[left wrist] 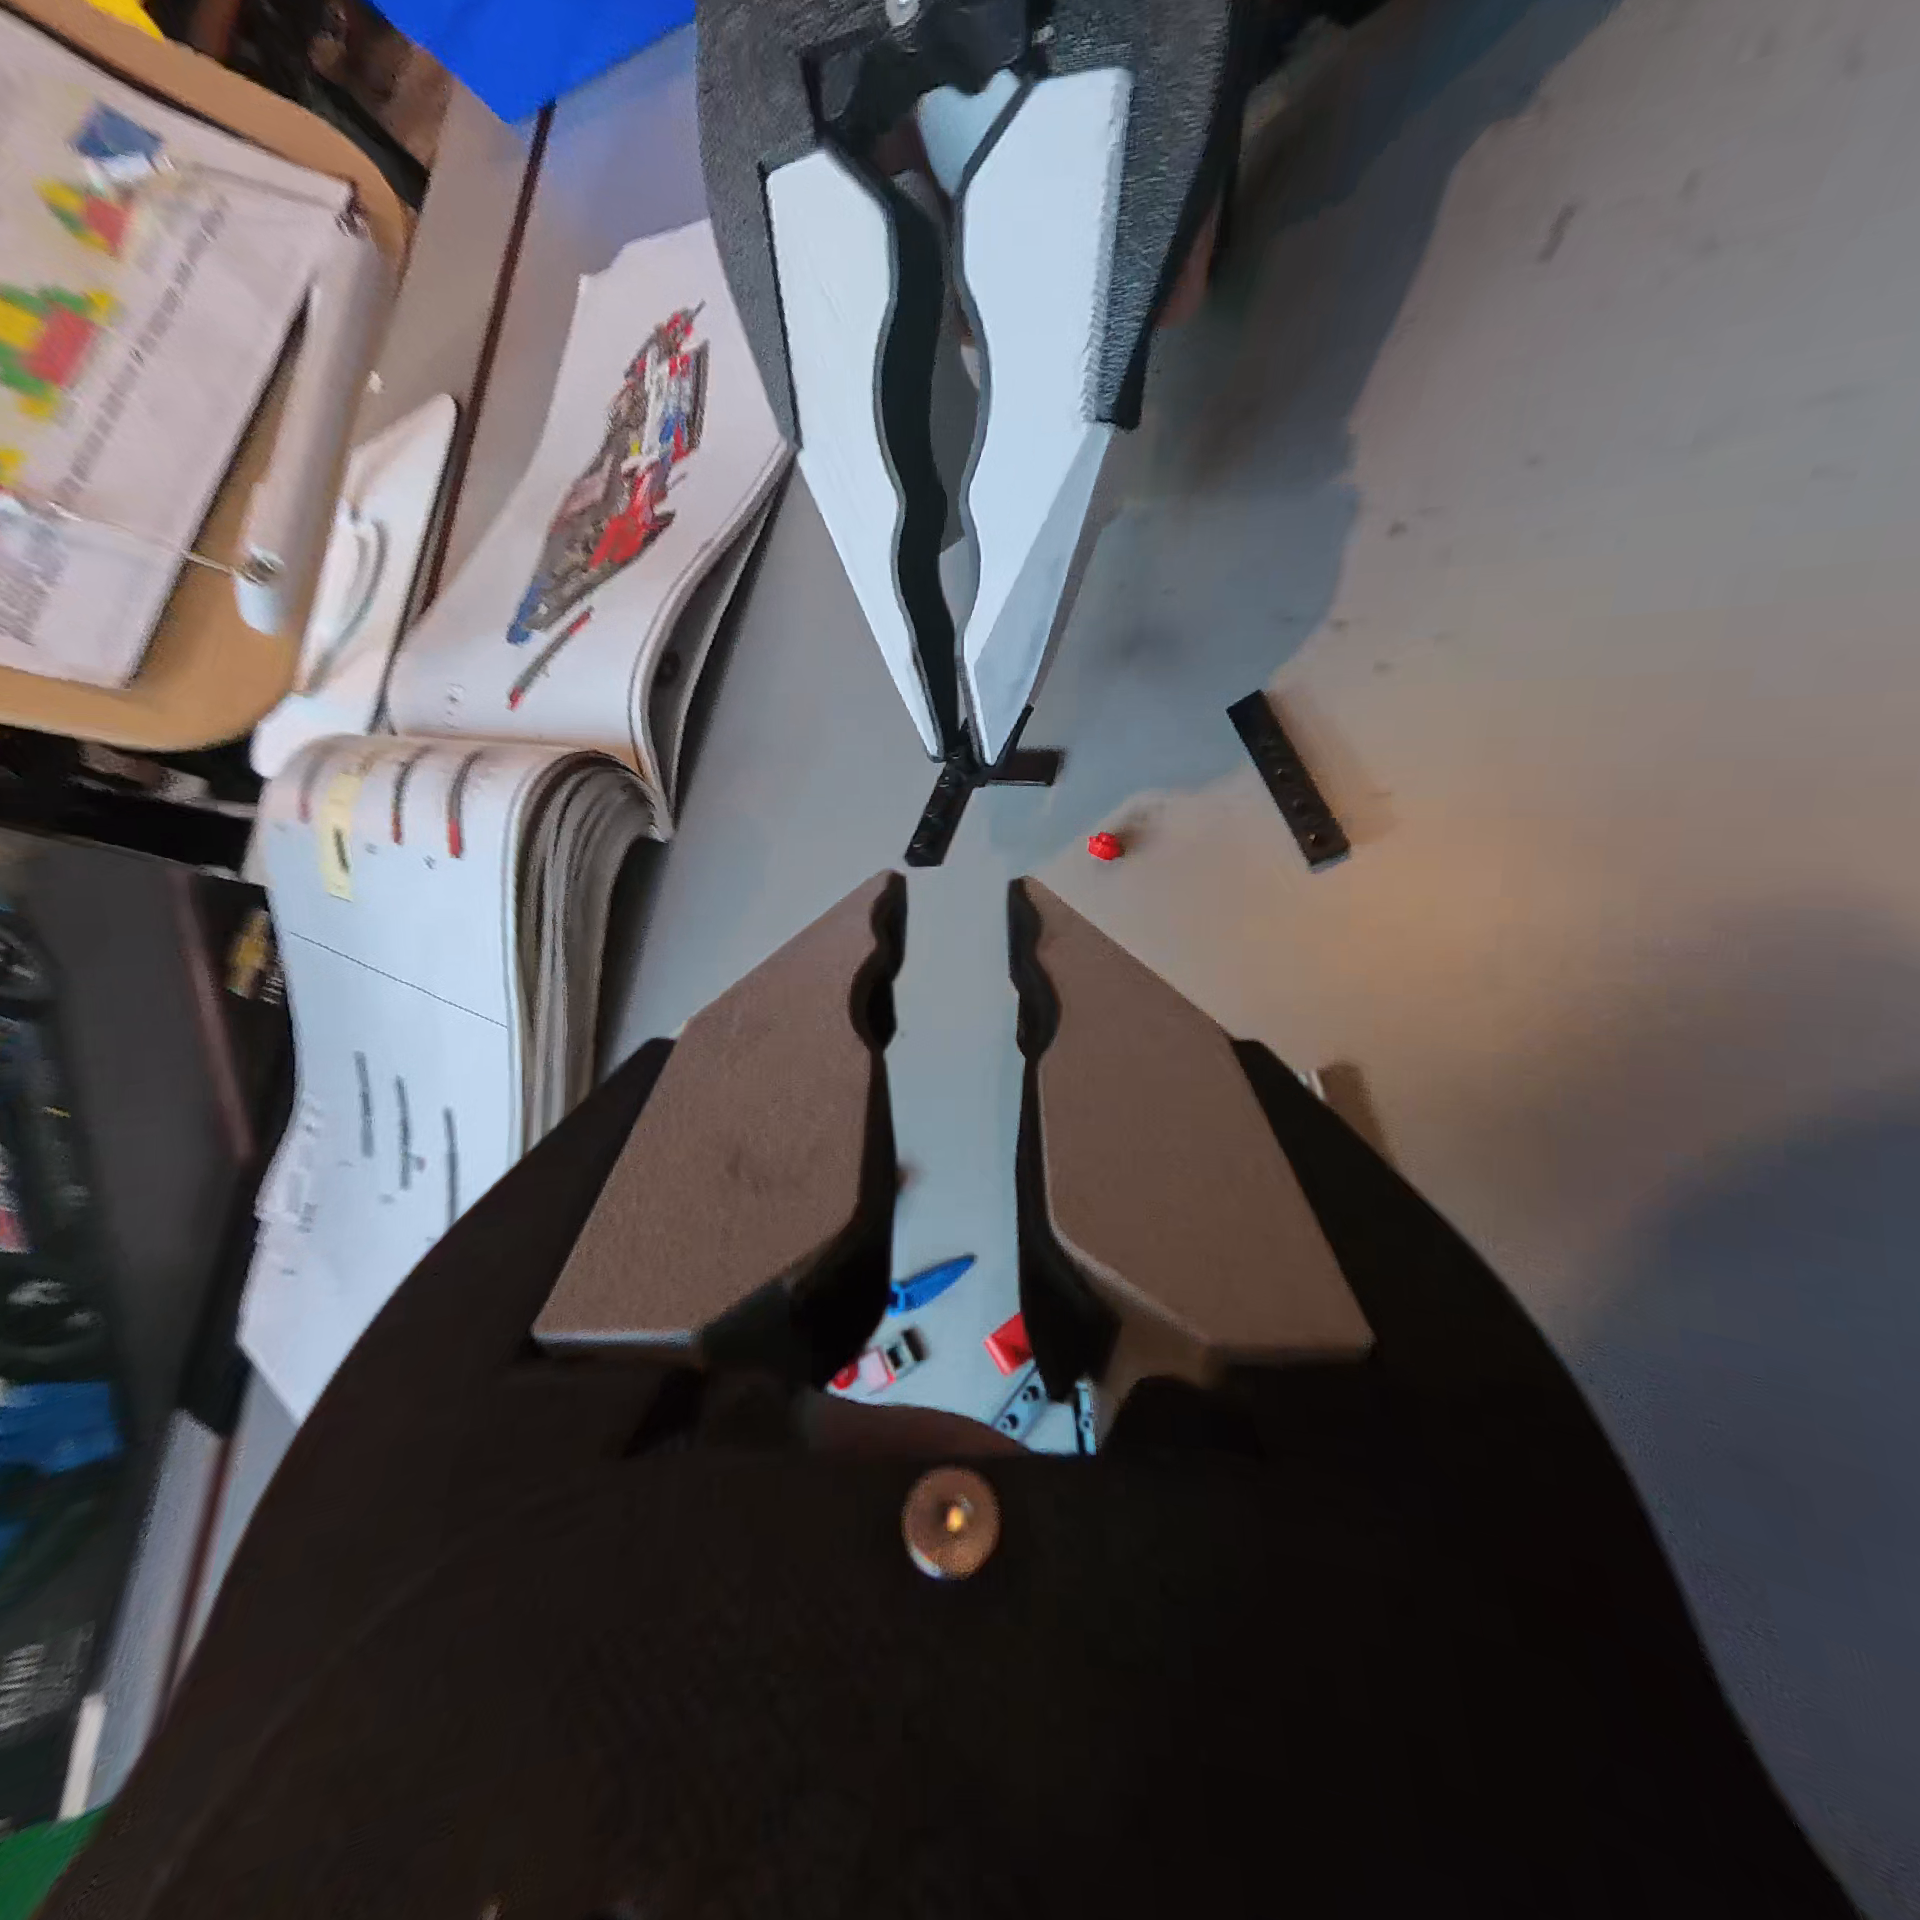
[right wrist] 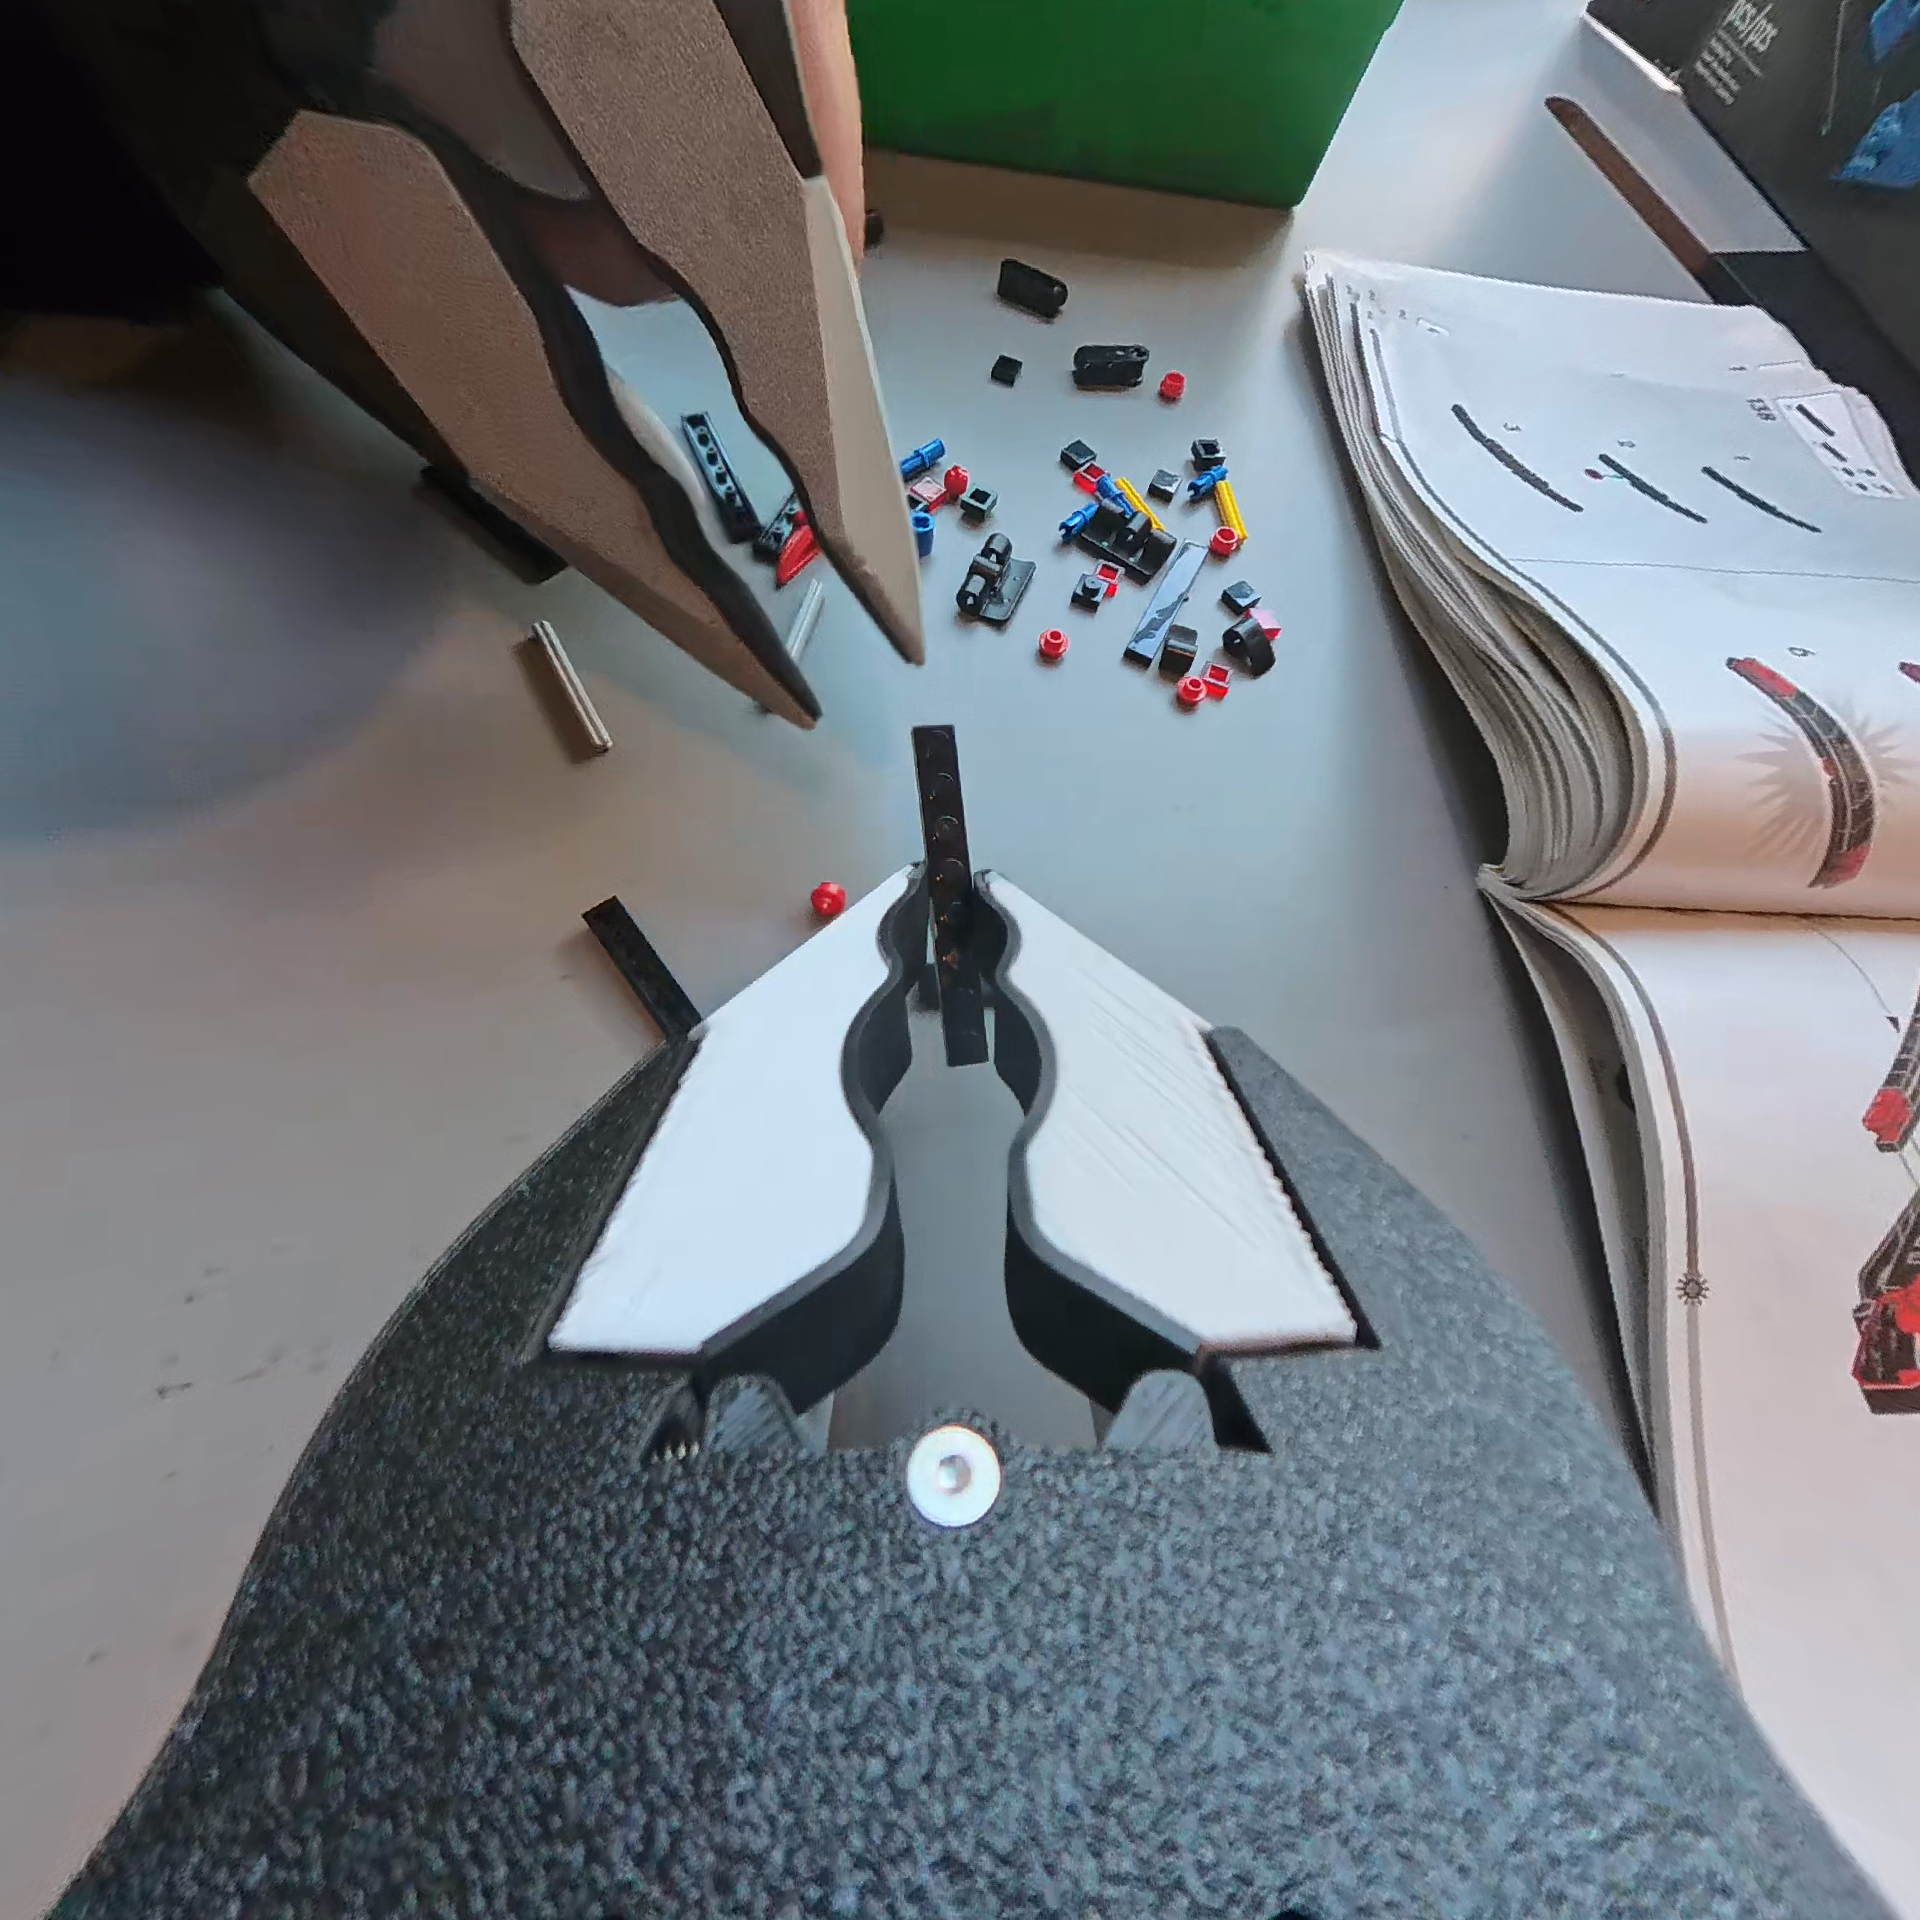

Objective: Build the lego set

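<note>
My right gripper [right wrist: 951,878], with white fingers, is shut on a long black studded plate [right wrist: 948,831] that sticks out forward past its tips, just above the grey table. In the left wrist view this gripper [left wrist: 966,743] comes down from the top with the plate [left wrist: 938,810] at its tip. My left gripper [left wrist: 956,888], with brown fingers, is open and empty, its tips just short of the held plate. It also shows in the right wrist view [right wrist: 862,686] at the upper left. A second black plate [left wrist: 1286,777] and a small red stud [left wrist: 1103,845] lie on the table beside them.
A scatter of small black, red, blue and yellow pieces [right wrist: 1122,509] lies behind the left gripper. An open instruction booklet [right wrist: 1662,623] lies at the right, a green box [right wrist: 1112,83] at the back, a grey rod [right wrist: 566,686] at the left. A cardboard box [left wrist: 156,364] stands beyond the booklet. Only a small space, under 4 cm, lies between the two pairs of fingers. The grey rod [right wrist: 566,686] sits 8 centimetres or so from the ends of my left fingers.
</note>
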Action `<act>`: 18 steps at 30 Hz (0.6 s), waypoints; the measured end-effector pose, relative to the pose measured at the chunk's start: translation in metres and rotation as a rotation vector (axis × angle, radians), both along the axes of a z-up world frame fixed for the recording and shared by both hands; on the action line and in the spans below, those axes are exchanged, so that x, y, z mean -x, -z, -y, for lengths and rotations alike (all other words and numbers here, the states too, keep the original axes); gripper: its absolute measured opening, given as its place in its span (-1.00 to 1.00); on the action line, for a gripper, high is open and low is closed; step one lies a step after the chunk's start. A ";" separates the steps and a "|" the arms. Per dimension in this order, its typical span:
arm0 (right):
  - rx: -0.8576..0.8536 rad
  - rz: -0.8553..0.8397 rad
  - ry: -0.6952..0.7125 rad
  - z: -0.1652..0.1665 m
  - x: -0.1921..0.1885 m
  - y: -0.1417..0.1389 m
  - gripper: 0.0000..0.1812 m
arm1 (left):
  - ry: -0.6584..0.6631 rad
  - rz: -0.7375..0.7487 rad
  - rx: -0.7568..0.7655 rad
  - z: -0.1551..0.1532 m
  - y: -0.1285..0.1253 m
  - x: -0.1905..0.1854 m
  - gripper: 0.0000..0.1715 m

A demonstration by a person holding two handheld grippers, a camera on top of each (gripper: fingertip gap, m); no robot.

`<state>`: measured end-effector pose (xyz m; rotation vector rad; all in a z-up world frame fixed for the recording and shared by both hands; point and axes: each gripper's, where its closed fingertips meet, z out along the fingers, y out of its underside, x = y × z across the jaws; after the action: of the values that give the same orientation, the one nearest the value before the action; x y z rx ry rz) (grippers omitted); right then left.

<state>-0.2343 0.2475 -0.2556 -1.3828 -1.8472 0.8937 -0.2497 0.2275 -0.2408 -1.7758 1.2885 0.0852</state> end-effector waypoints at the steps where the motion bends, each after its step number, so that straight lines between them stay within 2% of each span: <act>1: 0.005 0.005 -0.003 0.001 0.000 0.001 -0.92 | 0.017 -0.024 -0.034 0.001 -0.001 -0.001 -0.78; 7: 0.035 0.020 -0.048 0.010 -0.001 0.003 -0.92 | 0.069 -0.180 -0.202 -0.005 0.005 -0.012 -0.79; 9: 0.045 0.022 -0.058 0.013 -0.001 0.003 -0.92 | 0.075 -0.244 -0.210 -0.006 0.013 -0.011 -0.80; 12: 0.064 0.028 -0.067 0.014 -0.001 0.004 -0.92 | 0.080 -0.297 -0.229 -0.008 0.019 -0.010 -0.95; 15: 0.055 0.001 -0.056 0.012 0.000 0.000 -0.92 | 0.047 -0.251 -0.192 -0.010 0.017 -0.008 -0.95; 18: -0.007 -0.027 -0.048 0.006 -0.001 -0.004 -0.90 | -0.007 -0.126 -0.070 -0.011 0.017 -0.006 -0.96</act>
<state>-0.2335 0.2418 -0.2519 -1.3212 -1.8682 0.9247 -0.2437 0.2382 -0.2573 -1.7385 1.3520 0.2463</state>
